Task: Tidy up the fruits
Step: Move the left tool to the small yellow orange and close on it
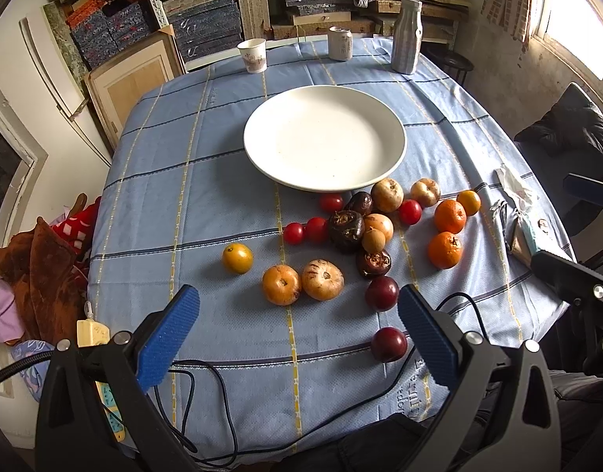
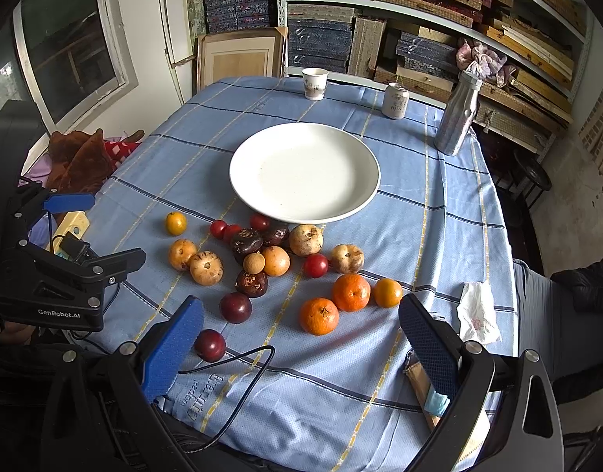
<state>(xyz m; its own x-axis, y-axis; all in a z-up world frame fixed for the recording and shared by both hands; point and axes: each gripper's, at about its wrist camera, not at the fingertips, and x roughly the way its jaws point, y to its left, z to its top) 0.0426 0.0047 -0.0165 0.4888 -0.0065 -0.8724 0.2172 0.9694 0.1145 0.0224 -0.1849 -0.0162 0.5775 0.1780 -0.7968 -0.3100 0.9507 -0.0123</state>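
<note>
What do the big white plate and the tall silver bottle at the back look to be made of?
The white plate: probably glazed ceramic, judging by its smooth, faintly speckled, glossy surface and thick rim. The silver bottle: likely metal or metallised plastic, with a dull silvery sheen and moulded dimples. I cannot tell which.

One white plate (image 1: 325,137) on the counter, and it's empty. Fruit count: four red cherry tomatoes (image 1: 331,202), three dark wrinkled fruits (image 1: 346,230), two plums (image 1: 382,293) near the front edge. Two big tangerines (image 1: 450,216), two small smooth orange ones (image 1: 237,258), one at each end of the spread. Five round tan-to-orange fruits (image 1: 323,279), plus one small tan ball (image 1: 373,240) in the middle. At the back: one paper cup (image 1: 253,55), one can (image 1: 340,42), one bottle (image 1: 407,35). One crumpled tissue (image 2: 478,312).
</note>
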